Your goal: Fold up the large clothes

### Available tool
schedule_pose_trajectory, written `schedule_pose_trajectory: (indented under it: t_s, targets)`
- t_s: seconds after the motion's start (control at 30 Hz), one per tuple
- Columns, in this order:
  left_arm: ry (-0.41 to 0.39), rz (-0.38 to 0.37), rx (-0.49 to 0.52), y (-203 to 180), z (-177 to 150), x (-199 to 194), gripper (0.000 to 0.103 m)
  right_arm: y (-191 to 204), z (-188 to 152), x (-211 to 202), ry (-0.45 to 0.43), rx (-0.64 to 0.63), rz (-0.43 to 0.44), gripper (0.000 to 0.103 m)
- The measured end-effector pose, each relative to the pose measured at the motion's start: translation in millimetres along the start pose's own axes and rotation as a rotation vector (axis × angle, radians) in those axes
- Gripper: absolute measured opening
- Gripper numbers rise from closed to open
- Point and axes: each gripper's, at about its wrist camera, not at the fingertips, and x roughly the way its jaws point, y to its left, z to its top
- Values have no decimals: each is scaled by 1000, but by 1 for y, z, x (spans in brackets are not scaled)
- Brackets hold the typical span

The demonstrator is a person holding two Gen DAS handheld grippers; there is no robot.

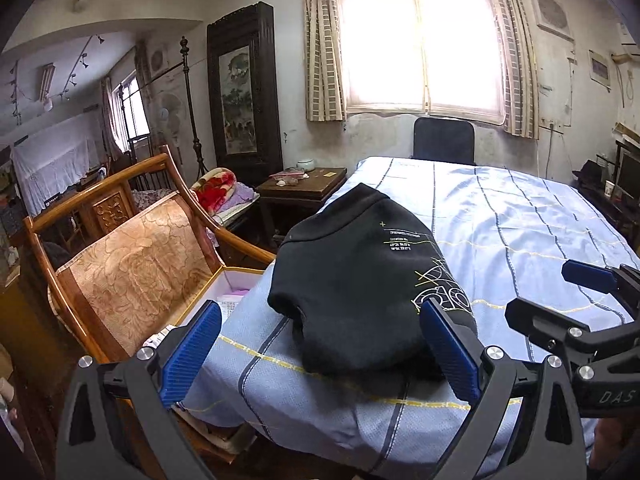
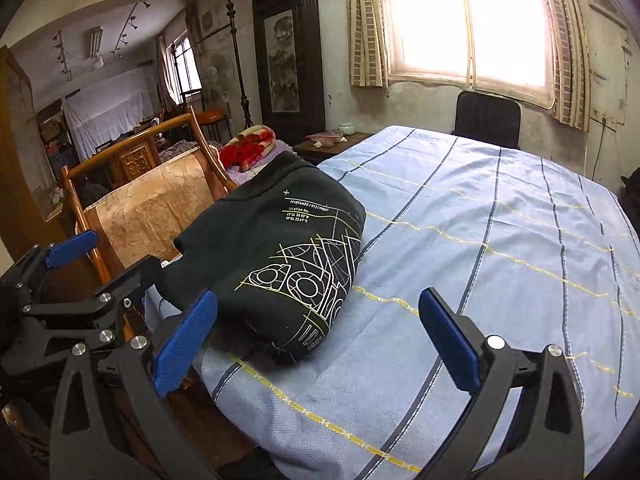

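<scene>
Folded garment at bed corner; both claws released.
Black sweatshirt (image 1: 360,276) lies folded on the blue striped bedsheet (image 2: 480,240), beside the wooden chair (image 1: 132,256). Left gripper (image 1: 320,352) and right gripper (image 2: 320,340) spread wide, grasping nothing.

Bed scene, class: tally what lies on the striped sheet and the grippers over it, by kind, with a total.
Black sweatshirts, folded: 1
Striped sheets: 1
Grippers, both open and empty: 2, left and right
Total: 4
</scene>
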Motion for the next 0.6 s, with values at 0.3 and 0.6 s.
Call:
schedule_pose_trajectory:
  t_s: [0.3,0.6]
  targets:
    - [41,29,0,1,-4,14,99,3,-2,12,28,7,20,98]
    - [77,36,-8,3,-5,28,99,1,-3,27,62,27,48,98]
